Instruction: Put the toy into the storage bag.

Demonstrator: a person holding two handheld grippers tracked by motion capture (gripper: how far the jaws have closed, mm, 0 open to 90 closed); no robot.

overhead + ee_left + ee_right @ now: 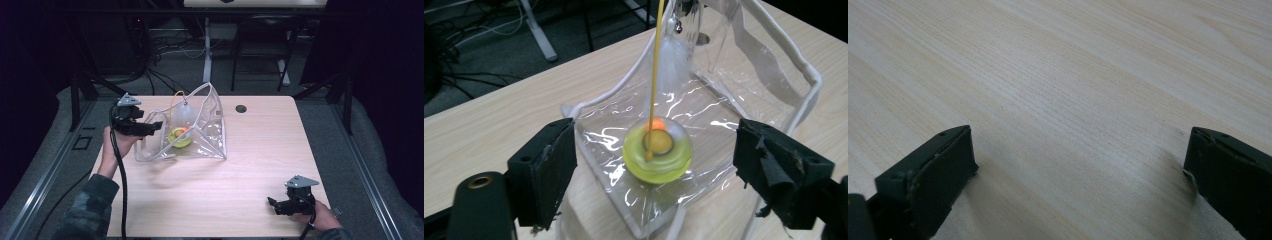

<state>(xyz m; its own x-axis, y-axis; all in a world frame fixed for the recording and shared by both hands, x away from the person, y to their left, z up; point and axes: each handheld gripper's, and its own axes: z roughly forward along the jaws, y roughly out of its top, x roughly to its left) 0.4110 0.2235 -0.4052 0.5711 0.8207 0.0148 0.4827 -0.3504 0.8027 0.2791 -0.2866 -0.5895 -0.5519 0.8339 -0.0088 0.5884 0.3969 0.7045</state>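
Note:
A clear plastic pouch [206, 131] with white piping stands open on the wooden table [250, 170], left of centre. Inside it lies a round yellow-green disc [180, 137] with an orange spot, and a thin yellow cord [176, 97] rises from it. My left gripper [156, 128] hovers at the pouch's left edge, pointing into it. In the left gripper view its jaws [655, 137] stand wide apart on either side of the disc [657, 152] and cord [655, 75], touching nothing. My right gripper [271, 202] rests near the front right corner, open over bare wood [1078, 145].
A dark round cable hole [241, 108] sits in the tabletop behind the pouch. Beyond the far edge are a white desk leg [207, 55], a dark chair frame [260, 50] and loose cables on the floor [165, 47]. Metal rails run along both sides.

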